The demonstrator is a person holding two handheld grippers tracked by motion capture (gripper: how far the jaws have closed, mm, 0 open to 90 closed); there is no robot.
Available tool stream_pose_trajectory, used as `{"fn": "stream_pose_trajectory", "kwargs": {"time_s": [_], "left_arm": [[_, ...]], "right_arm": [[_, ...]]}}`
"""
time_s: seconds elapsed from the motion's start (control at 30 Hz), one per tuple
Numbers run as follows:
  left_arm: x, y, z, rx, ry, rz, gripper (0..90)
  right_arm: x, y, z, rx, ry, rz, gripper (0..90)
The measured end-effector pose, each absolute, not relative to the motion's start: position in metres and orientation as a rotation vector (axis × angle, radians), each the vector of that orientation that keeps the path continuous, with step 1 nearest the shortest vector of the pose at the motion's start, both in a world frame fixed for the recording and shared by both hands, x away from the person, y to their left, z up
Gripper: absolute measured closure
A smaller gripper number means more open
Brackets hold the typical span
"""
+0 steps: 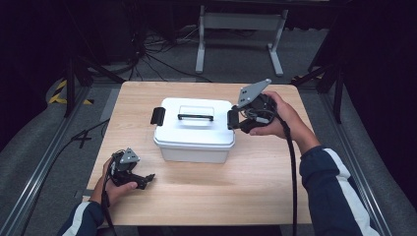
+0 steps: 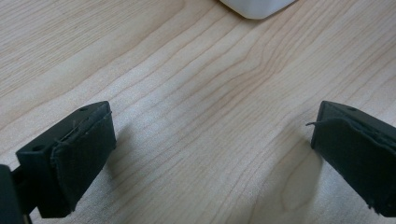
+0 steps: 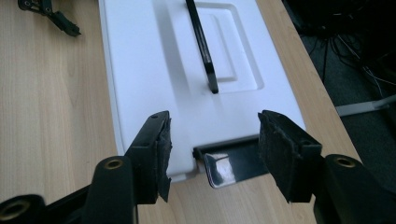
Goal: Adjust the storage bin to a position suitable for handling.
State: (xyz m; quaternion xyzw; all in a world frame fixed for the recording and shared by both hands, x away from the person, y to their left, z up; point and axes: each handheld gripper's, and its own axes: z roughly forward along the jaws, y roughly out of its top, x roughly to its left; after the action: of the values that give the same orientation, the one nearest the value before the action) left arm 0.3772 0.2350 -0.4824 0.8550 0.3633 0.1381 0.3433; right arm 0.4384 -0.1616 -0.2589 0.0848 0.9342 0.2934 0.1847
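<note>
Now: wooden table point(image 1: 255, 187), white lidded box point(image 1: 194, 130) at centre, long axis left-right. Black latch point(image 3: 231, 161) on box's right end sits between my right gripper point(image 3: 212, 140) jaws, spread, pads not pressing. Right hand level, pointing leftward at box end. Left gripper point(image 2: 212, 140) low near front-left corner, jaws wide, empty, box well apart.

Looks like a lab/recording setup: wooden table point(image 1: 255, 196) ringed by metal rails point(image 1: 34, 177), dark curtains, loose cables point(image 1: 162, 54) on grey carpet, hazard tape point(image 1: 61, 93), white frame legs point(image 1: 241, 24) behind.
</note>
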Motion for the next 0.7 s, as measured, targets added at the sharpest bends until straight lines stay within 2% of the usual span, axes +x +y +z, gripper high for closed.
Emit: {"fn": "stream_pose_trajectory", "kwargs": {"time_s": [0.5,0.7], "left_arm": [[0.377,0.235,-0.483,2.218,0.951,0.351,0.3],[0.377,0.235,-0.483,2.218,0.950,0.351,0.3]], "right_arm": [[0.458,-0.101,-0.271,0.145,2.706,0.691,49.9],[0.466,-0.084,-0.273,0.124,2.722,0.642,55.3]]}}
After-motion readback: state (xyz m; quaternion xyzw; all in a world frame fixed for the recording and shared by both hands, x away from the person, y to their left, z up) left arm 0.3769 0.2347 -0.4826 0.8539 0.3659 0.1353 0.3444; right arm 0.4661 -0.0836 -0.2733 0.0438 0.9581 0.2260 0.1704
